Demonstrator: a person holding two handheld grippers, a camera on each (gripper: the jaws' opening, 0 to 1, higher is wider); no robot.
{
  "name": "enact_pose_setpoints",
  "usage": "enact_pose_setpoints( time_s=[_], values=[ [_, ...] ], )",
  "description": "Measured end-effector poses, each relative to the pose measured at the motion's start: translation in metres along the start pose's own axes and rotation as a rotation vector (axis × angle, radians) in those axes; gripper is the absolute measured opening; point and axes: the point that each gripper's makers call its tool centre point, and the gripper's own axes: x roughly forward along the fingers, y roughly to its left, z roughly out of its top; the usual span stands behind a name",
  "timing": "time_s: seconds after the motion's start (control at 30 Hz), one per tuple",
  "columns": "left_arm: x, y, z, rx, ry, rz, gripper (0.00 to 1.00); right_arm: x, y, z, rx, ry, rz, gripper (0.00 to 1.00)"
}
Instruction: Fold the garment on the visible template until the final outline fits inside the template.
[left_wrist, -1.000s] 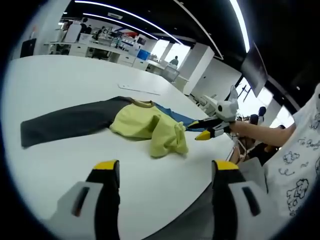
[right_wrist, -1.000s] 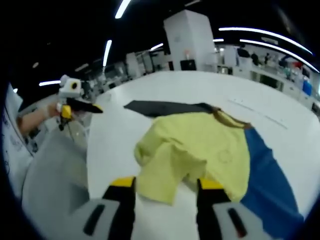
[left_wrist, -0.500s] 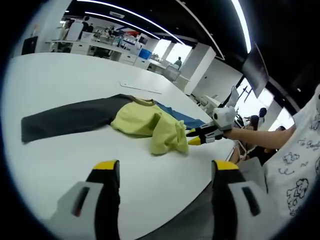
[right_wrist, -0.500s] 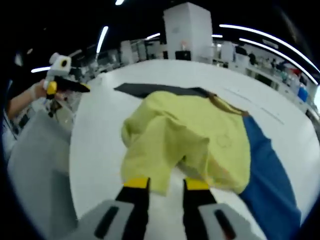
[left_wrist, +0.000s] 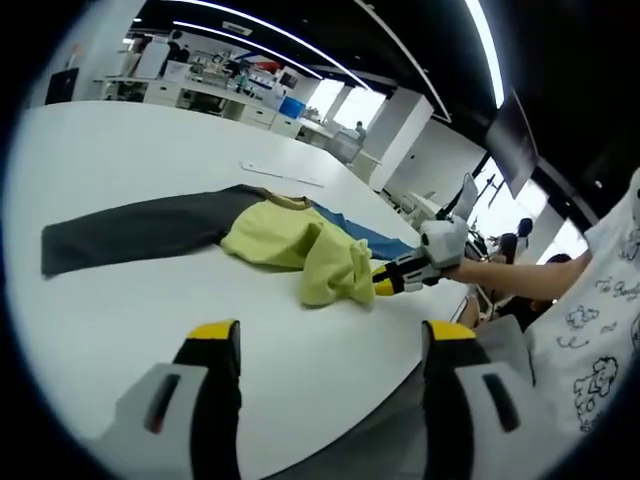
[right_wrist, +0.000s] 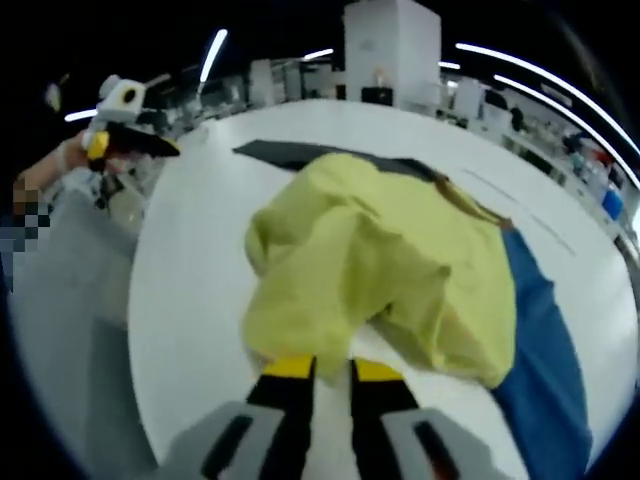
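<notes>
One garment (left_wrist: 270, 238) on my table (left_wrist: 120, 310), in three colour parts: one yellow body (right_wrist: 370, 265), one dark sleeve (left_wrist: 130, 235), one blue sleeve (right_wrist: 535, 350). Two grippers: my left (left_wrist: 325, 340), my right (right_wrist: 325, 368). One paper strip (left_wrist: 280, 176) farther back.

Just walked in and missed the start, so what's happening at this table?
A person is folding a garment on a white table with two handheld grippers. The right gripper has closed on the yellow hem nearest it. The left gripper hovers open over bare table, holding nothing. The garment is bunched and unfolded.
</notes>
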Motion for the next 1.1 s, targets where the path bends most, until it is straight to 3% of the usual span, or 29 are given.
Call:
enact_pose_setpoints(
  time_s=[0.1, 0.27, 0.43, 0.57, 0.7, 1.1],
  values=[
    [0.001, 0.000, -0.001, -0.001, 0.000, -0.002, 0.71, 0.002, 0.003, 0.000, 0.029, -0.001, 0.006, 0.00],
    [0.003, 0.000, -0.003, -0.008, -0.004, 0.000, 0.69, -0.004, 0.001, 0.000, 0.037, -0.015, -0.009, 0.00],
    [0.010, -0.004, -0.006, -0.018, -0.009, -0.011, 0.69, -0.030, -0.002, -0.003, 0.056, -0.053, -0.032, 0.00],
    [0.017, -0.006, -0.010, -0.033, -0.011, -0.023, 0.68, -0.058, -0.008, -0.013, 0.119, -0.088, -0.072, 0.00],
    [0.026, -0.011, -0.012, -0.041, -0.005, -0.038, 0.67, -0.083, -0.011, -0.024, 0.239, -0.138, -0.104, 0.00],
    [0.051, -0.015, -0.015, -0.029, 0.028, -0.070, 0.59, -0.127, -0.008, -0.055, 0.326, -0.151, -0.187, 0.00]
  ],
)
